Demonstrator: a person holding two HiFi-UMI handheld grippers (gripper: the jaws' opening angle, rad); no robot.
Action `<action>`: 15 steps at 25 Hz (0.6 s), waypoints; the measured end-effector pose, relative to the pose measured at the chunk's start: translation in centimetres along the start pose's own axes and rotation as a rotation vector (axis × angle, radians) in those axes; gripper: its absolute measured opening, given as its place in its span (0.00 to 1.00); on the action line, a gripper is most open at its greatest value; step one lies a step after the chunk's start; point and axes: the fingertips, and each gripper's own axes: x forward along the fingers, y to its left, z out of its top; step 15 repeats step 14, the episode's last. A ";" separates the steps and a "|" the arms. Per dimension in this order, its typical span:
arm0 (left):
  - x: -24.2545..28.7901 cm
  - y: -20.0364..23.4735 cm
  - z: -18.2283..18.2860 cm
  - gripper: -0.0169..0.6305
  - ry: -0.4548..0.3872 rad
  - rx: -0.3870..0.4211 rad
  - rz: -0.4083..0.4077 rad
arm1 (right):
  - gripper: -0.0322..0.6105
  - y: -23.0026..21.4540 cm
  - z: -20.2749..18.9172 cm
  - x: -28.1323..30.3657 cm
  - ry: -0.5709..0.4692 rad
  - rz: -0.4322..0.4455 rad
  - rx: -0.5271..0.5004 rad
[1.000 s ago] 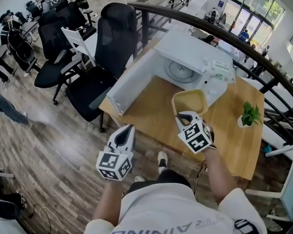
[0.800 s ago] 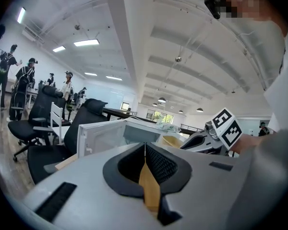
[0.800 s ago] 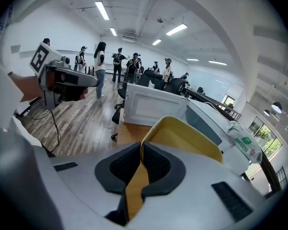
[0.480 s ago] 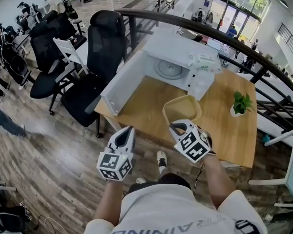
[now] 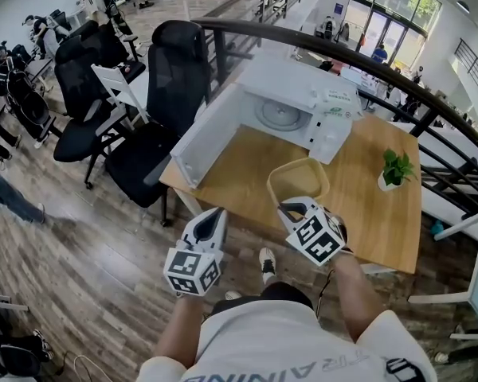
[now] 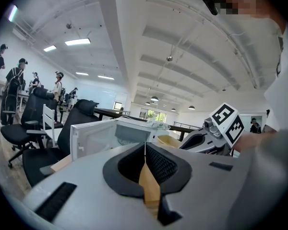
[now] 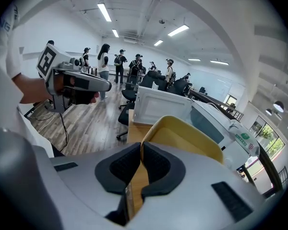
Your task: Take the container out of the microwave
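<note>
Over table [image 5: 386, 209], R hand-held gripper [image 5: 287, 207] pinching empty yellow container [image 5: 299, 179] rim, L hand-held gripper [image 5: 216, 215] closed, empty.

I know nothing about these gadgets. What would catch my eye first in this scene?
A shallow yellow plastic container is pinched by its rim in the right gripper, in front of the white microwave, whose door hangs open on the wooden table. The left gripper is shut and empty, out over the wooden floor.

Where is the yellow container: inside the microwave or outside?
Outside. The right gripper is shut on the rim of the container, in front of the microwave, whose turntable is bare.
</note>
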 end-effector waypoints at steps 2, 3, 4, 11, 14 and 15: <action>0.0 0.1 0.0 0.08 0.000 -0.001 0.001 | 0.11 0.1 0.2 0.1 -0.001 0.002 -0.005; 0.0 0.1 0.0 0.08 0.000 -0.002 0.002 | 0.11 0.1 0.3 0.2 -0.002 0.003 -0.007; 0.1 0.2 -0.1 0.08 0.000 -0.004 0.002 | 0.11 0.1 0.4 0.2 -0.002 0.005 -0.009; 0.2 0.8 -0.3 0.08 0.002 -0.017 0.004 | 0.11 0.1 0.8 0.7 0.006 0.010 -0.024; 0.4 1.0 -0.3 0.08 0.002 -0.020 0.000 | 0.11 0.0 0.9 0.9 0.010 0.008 -0.026; 0.4 1.0 -0.3 0.08 0.002 -0.020 0.000 | 0.11 0.0 0.9 0.9 0.010 0.008 -0.026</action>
